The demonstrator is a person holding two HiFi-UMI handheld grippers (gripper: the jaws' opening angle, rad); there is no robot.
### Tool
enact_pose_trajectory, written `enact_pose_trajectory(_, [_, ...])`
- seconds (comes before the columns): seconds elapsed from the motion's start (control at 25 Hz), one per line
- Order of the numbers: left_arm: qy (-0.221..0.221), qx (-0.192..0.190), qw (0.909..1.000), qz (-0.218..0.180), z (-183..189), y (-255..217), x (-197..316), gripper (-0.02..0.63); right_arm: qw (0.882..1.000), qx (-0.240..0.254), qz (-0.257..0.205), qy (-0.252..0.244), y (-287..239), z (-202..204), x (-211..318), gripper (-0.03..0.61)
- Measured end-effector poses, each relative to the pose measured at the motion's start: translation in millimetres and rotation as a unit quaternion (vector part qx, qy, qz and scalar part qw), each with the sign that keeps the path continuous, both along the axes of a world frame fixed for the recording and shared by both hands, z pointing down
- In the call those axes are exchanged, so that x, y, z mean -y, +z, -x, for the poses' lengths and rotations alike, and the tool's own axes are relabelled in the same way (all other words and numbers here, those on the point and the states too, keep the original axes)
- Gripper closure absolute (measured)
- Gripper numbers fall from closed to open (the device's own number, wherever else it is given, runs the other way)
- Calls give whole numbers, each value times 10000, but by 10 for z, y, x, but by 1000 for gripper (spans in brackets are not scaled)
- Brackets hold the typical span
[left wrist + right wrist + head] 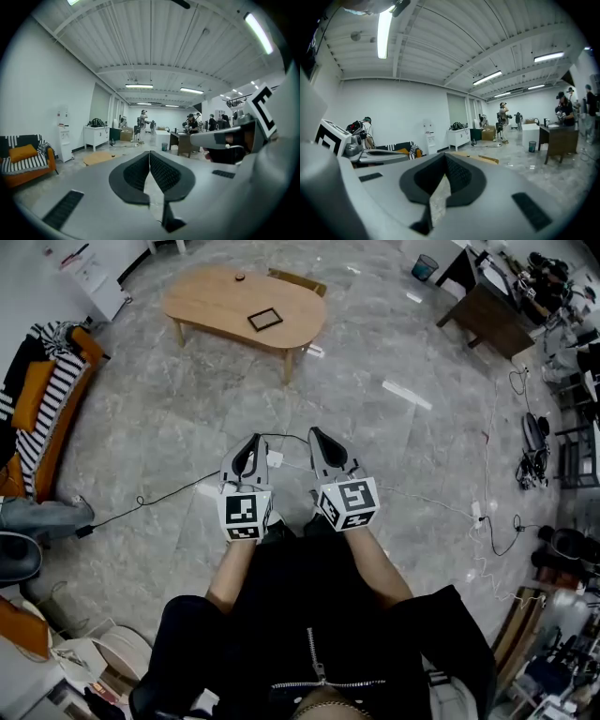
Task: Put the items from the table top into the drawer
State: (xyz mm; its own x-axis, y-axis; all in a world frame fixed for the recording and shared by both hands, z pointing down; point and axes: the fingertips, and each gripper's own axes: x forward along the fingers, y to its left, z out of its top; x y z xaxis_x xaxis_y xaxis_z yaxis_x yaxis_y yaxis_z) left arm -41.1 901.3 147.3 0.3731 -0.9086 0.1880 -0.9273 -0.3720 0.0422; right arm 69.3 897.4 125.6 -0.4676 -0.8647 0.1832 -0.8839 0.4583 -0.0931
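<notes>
A low oval wooden table [216,301] stands far ahead on the stone floor. On it lie a black-framed flat item [264,320] and a small dark object [240,277]. Both grippers are held side by side in front of the person's body, well short of the table and pointing toward it. My left gripper [250,443] is shut with nothing in it, its pads meeting in the left gripper view [149,155]. My right gripper [316,435] is shut and empty too [445,158]. The table [98,158] shows small beyond the left jaws.
An orange sofa [47,418] with a striped blanket lines the left wall. Cables [150,501] trail over the floor near the person's feet and to the right. Dark desks [487,310] and equipment crowd the right side. Several people stand at the room's far end [143,123].
</notes>
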Motion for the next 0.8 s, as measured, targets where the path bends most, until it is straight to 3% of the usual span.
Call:
enact_pose_trajectory(0.48, [223,10,9996,180,-63,127,84,600,9976,222,377,530,147,-332,-103,571])
enact_pose_trajectory(0.8, [280,124,9993,217,-246,136,406,598,9959,460,544,549,298,-419,321,571])
